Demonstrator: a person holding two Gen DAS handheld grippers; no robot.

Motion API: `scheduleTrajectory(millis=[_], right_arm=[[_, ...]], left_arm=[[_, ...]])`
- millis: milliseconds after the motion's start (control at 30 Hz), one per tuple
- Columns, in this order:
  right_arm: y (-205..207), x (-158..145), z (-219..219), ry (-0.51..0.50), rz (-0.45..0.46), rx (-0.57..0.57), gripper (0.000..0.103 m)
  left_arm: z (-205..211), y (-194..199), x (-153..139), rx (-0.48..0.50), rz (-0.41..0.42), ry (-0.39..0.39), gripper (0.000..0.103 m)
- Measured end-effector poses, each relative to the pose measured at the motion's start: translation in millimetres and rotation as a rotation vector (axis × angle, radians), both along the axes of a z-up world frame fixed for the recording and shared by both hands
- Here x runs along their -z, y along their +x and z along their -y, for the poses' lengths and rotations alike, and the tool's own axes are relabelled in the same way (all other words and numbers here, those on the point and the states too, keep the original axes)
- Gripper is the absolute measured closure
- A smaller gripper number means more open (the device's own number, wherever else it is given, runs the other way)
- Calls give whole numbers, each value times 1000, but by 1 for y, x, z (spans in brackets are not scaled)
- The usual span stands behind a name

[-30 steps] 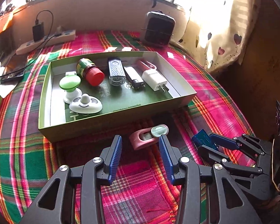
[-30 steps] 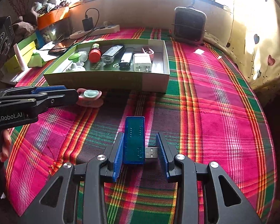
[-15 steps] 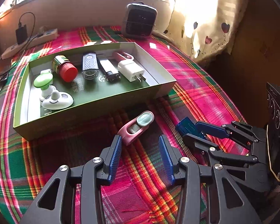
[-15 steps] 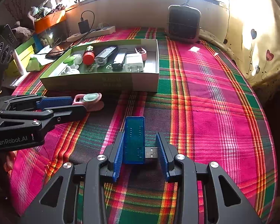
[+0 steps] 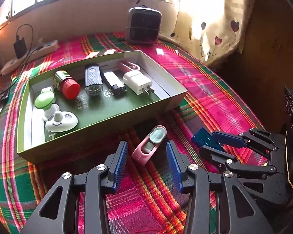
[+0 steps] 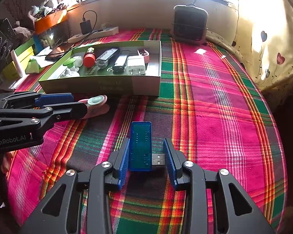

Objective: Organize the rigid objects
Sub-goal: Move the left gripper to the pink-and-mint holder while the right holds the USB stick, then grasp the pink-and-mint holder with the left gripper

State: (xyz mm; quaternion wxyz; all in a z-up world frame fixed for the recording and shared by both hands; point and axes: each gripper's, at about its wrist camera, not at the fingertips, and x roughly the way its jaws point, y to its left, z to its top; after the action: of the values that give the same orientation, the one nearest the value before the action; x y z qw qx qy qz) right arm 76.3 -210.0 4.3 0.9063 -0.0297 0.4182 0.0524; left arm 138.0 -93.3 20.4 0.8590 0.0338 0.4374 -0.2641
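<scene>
Closer now than a second ago, the left gripper [image 5: 146, 156] has come up to the pink device [image 5: 149, 145] so that its spread blue fingers flank the near end, with a gap showing on each side; the device lies on the plaid cloth [image 6: 214, 107] just in front of the green tray [image 5: 99, 136], tilted toward the tray's right end. Right gripper [image 6: 146, 156] is likewise spread around the blue USB module [image 6: 140, 146]: the left pad touches its side, the right pad sits by the metal plug. Inside the tray lie a red-capped bottle [image 5: 67, 82], a white charger [image 5: 137, 82] and other small items
</scene>
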Motion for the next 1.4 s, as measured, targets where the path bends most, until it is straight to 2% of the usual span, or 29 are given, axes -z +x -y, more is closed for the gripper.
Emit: scheduleTrajectory(millis=[267,667,933,1233,1400], right_arm=[[0,0,0,3,-1,-1,67],[1,0,1,9,-2,-3,67],[1,0,1,8,-2,-6,67],[2,1,0,10,-2,-6,67],[2,0,0,9,-2,-6,67]], left_arm=[[14,1,4,37,-1,22,62],[22,5,8,7,28,76,62],[22,5,9,0,39,77,63],[18,7,8,-24,40,80,75],[16,8,9,-32,38,82,86]])
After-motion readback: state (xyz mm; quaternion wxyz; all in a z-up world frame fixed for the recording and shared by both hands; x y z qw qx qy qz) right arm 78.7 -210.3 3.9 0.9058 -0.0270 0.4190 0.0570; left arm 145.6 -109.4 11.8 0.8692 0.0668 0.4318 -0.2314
